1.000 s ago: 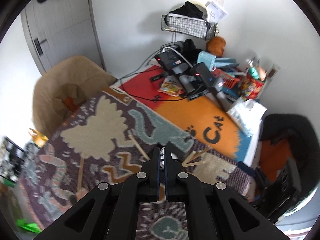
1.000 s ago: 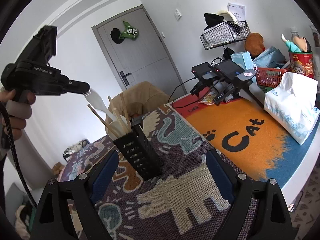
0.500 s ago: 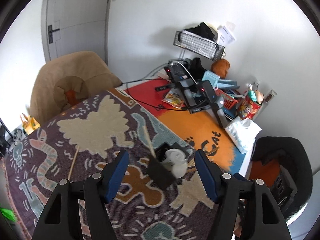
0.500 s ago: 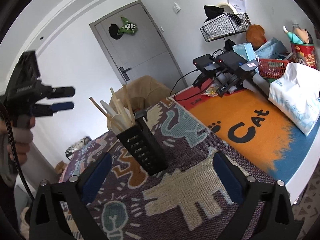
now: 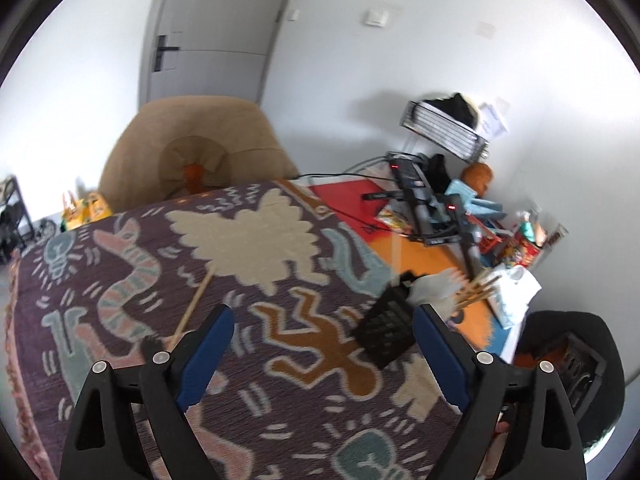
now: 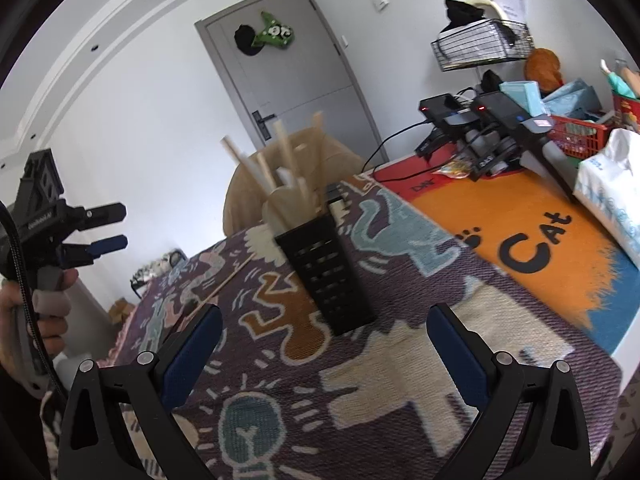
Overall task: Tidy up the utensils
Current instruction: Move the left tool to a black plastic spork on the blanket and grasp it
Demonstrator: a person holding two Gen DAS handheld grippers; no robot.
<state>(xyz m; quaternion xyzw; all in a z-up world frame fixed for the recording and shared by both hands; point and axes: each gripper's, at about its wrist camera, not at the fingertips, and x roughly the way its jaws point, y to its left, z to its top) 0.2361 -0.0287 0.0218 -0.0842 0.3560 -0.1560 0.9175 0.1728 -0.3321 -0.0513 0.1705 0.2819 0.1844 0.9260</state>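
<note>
One chopstick (image 5: 195,307) remains loose on the tabletop (image 5: 280,420), just ahead of the left gripper (image 5: 320,354), whose empty fingers have just been opening; straddle it squarely before pinching, then carry it to the black holder (image 6: 326,272) ahead of the right gripper (image 6: 324,356), spread empty.

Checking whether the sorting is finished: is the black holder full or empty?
Partly filled, at least. Wooden sticks and pale utensils poke out of the holder, while one stick lies out on the blanket.
</note>
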